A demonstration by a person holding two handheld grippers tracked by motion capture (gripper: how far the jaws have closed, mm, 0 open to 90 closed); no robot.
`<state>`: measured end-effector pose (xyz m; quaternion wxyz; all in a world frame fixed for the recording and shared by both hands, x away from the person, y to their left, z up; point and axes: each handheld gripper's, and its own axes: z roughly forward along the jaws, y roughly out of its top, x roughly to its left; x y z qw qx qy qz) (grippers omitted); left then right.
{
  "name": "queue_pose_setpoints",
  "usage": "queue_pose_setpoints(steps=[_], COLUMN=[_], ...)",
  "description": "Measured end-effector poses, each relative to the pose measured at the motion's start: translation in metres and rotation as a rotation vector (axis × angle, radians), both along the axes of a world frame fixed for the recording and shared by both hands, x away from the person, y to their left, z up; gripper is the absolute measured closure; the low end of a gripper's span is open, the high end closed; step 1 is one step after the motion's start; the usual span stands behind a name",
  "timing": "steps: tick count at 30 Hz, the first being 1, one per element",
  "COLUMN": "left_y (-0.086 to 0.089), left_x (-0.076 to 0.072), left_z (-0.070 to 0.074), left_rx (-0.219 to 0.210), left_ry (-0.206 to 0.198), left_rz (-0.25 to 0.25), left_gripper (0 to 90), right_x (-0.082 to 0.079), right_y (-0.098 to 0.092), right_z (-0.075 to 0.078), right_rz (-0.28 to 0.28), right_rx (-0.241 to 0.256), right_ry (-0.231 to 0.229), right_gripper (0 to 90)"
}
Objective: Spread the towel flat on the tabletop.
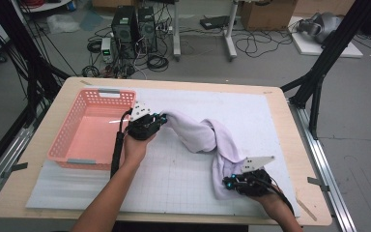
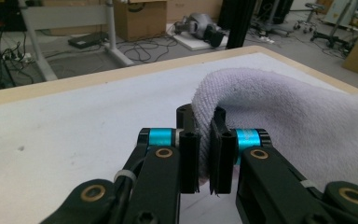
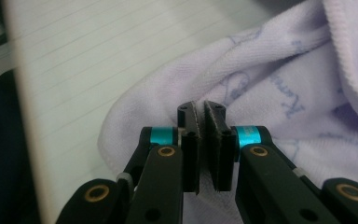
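My left gripper (image 2: 204,154) has its jaws pinched together on a fold of the towel (image 2: 279,116), the thick terry edge squeezed between the pads and bulging up over them. My right gripper (image 3: 204,149) is doing the same at the other end: jaws closed tight on a thin lip of the lilac cloth, printed lettering showing on the fabric just past them.

From the high view, the towel (image 1: 207,137) runs as a twisted rope across the white mat (image 1: 174,179), from my left gripper (image 1: 157,121) near the middle of the table down to my right gripper (image 1: 232,182) near the front right edge. It sags and bunches in the middle, so it is held at both ends but not yet spread. The pink basket (image 1: 67,140) sits just left of my left hand, and I see nothing in it.

I judge I'm at the stretch-out step: both ends gripped, cloth still twisted. Next, I reckon, I need to draw my hands apart and lift a little so the twist drops out, keeping both pinches firm. The right hold looks shallow, only a thin edge between the pads, so a sharp tug could slip it. Whether it then gets folded or goes to the basket, I can't say from here.
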<state>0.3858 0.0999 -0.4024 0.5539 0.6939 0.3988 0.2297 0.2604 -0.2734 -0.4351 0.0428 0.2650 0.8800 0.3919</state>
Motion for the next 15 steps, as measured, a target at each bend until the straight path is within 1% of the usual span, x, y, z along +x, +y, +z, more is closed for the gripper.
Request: queue_pose_setpoints(steps=[1,2,3,4,5,7,9,10,11,12,13,15], left_y=[0.001,0.001,0.000,-0.001,-0.003,-0.007,-0.010,-0.011,-0.012,-0.011,-0.010,-0.008], left_x=[0.000,0.000,0.000,0.000,0.000,-0.001,-0.001,-0.001,-0.001,-0.001,-0.001,0.000], left_z=[0.000,0.000,0.000,-0.001,-0.001,-0.002,-0.003,-0.003,-0.003,-0.003,-0.004,-0.004], left_rx=[-0.005,-0.003,0.000,0.001,0.008,0.014,0.018,0.015,0.010,0.013,0.005,0.000], left_ry=[0.005,0.004,0.000,-0.003,-0.001,-0.001,-0.005,-0.005,-0.006,-0.005,-0.003,-0.002], left_rz=[0.000,-0.002,-0.010,-0.020,-0.029,-0.050,-0.063,-0.065,-0.065,-0.062,-0.060,-0.053], left_gripper=[84.3,84.3,84.3,84.3,84.2,84.1,84.1,84.1,84.1,84.1,84.2,84.1], right_x=[-0.006,-0.009,-0.012,-0.014,-0.014,-0.012,-0.008,-0.005,-0.002,0.002,0.009,0.021], right_y=[-0.001,-0.002,-0.004,-0.004,-0.005,-0.006,-0.004,-0.001,0.003,0.007,0.013,0.022], right_z=[0.002,0.003,0.004,0.006,0.008,0.014,0.022,0.026,0.029,0.032,0.034,0.034], right_rz=[0.028,0.042,0.049,0.043,0.033,-0.013,-0.057,-0.080,-0.098,-0.111,-0.116,-0.133], right_rx=[0.001,0.003,0.005,0.009,0.023,0.055,0.083,0.086,0.077,0.067,0.052,0.024], right_ry=[0.009,0.005,-0.011,-0.019,-0.038,-0.081,-0.155,-0.193,-0.228,-0.254,-0.287,-0.318], right_gripper=[85.0,84.7,83.3,80.7,75.8,63.0,54.5,50.3,49.0,47.8,46.2,44.5])
